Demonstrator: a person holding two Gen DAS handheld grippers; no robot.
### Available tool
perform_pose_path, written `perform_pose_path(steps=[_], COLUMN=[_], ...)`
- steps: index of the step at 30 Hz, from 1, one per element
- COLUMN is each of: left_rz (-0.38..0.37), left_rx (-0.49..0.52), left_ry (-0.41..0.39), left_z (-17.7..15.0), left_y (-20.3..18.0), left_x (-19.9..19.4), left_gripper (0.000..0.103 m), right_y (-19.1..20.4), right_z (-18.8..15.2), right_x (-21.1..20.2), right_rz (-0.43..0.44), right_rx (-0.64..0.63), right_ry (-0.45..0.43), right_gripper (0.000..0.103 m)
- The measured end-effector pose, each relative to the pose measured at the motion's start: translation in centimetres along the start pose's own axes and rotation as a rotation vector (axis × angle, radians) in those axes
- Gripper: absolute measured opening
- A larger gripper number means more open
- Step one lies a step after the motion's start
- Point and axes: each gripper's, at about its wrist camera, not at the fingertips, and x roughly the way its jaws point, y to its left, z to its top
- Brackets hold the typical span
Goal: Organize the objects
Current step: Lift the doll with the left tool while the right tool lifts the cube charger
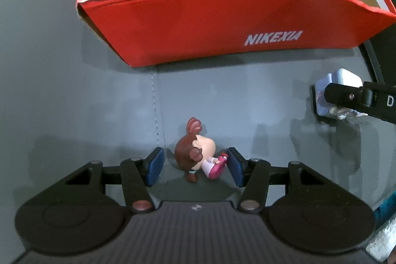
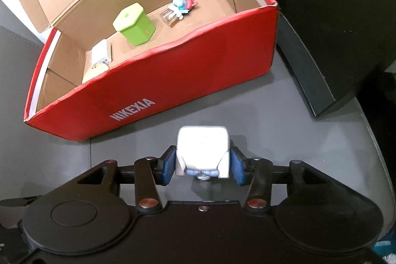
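A small doll [image 1: 198, 155] with brown hair and a pink dress lies on the grey surface between the blue pads of my left gripper [image 1: 195, 166]. The jaws stand open, a gap on each side of the doll. My right gripper [image 2: 203, 167] has its pads against both sides of a white cube-shaped toy [image 2: 203, 152] with a bluish base. That toy [image 1: 339, 88] and a right finger [image 1: 346, 97] show at the right edge of the left wrist view. The open red shoebox [image 1: 222, 24] marked NIKEXIA stands behind both [image 2: 173, 81].
Inside the box lie a green hexagonal tin [image 2: 135, 25], a white block [image 2: 101, 53], a beige item [image 2: 95, 72], a small clear box [image 2: 170, 16] and a blue-and-red figure [image 2: 182, 5]. A black object [image 2: 334, 29] stands right of the box.
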Motion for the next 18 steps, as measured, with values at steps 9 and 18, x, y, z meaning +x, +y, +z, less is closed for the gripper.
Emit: perform_pose_path(steps=[9, 18], left_rz=[-0.013, -0.025], left_rx=[-0.023, -0.026], left_ry=[-0.032, -0.100], left_z=[-0.3, -0.8], left_y=[0.2, 0.1], left_x=[-0.1, -1.5], left_gripper=[0.044, 0.043], right_y=[0.4, 0.2], right_z=[0.0, 0.2], right_x=[0.1, -0.9], right_rz=[-0.019, 0.006], right_rx=[-0.037, -0.012], right_ry=[-0.013, -0.030], right_gripper=[0.047, 0.045])
